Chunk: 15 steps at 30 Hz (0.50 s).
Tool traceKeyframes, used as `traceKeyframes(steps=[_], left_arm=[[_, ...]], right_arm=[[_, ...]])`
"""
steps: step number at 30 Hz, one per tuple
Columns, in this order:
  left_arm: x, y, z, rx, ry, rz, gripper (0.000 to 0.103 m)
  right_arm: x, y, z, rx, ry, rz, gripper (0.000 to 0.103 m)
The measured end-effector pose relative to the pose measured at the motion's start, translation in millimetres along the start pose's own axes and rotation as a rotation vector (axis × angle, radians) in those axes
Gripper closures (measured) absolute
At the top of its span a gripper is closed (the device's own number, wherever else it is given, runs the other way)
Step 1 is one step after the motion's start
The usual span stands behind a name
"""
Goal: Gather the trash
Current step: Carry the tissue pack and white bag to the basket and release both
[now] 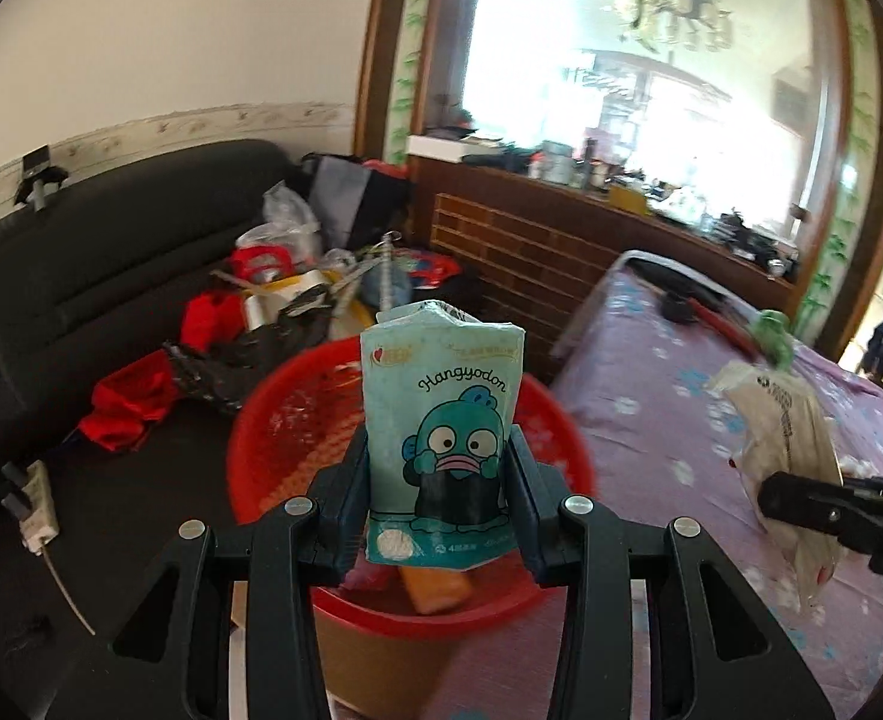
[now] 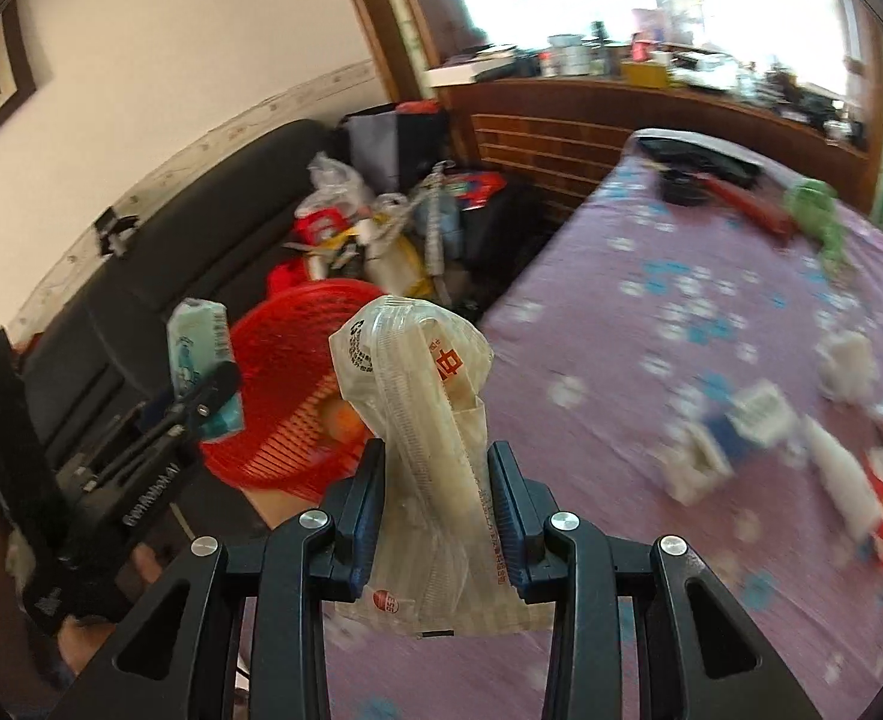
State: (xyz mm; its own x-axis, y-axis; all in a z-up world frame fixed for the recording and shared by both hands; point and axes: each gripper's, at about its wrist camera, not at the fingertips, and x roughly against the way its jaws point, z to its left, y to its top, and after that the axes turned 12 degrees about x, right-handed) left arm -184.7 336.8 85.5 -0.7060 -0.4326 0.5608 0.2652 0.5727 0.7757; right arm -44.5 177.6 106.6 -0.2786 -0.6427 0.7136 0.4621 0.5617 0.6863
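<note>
My left gripper [image 1: 438, 468] is shut on a pale blue tissue pack [image 1: 441, 414] printed with a cartoon fish, held upright over the red plastic basket [image 1: 297, 420]. An orange item [image 1: 435, 591] lies in the basket's bottom. My right gripper [image 2: 435, 480] is shut on a crumpled clear plastic wrapper [image 2: 423, 420] with red print. It hangs over the purple bedspread [image 2: 651, 300], just right of the basket [image 2: 285, 360]. In the left wrist view the wrapper [image 1: 783, 438] and right gripper [image 1: 813, 504] show at the right. The left gripper and its pack [image 2: 198, 354] show at the left of the right wrist view.
Several pieces of white, blue and red litter [image 2: 801, 444] lie on the bedspread at right. A black sofa [image 1: 111, 276] piled with bags and red cloth stands left of the basket. A power strip [image 1: 30, 507] lies on the sofa. A wooden headboard [image 1: 519, 258] stands behind.
</note>
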Motion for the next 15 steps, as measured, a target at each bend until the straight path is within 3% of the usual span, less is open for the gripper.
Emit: traceKeyframes(steps=[8, 11, 13, 15], left_arm=[[-32, 16, 30, 0.019, 0.049, 0.042, 0.061], [-38, 18, 34, 0.017, 0.041, 0.048, 0.052], [-41, 19, 36, 0.021, 0.047, 0.046, 0.04], [-40, 20, 36, 0.034, 0.042, 0.048, 0.037]], right_arm=[[-66, 46, 31, 0.0, 0.092, 0.044, 0.065], [-85, 56, 36, -0.008, 0.1, 0.051, 0.062], [-96, 61, 35, -0.021, 0.109, 0.059, 0.061], [-98, 63, 31, -0.041, 0.116, 0.058, 0.061]])
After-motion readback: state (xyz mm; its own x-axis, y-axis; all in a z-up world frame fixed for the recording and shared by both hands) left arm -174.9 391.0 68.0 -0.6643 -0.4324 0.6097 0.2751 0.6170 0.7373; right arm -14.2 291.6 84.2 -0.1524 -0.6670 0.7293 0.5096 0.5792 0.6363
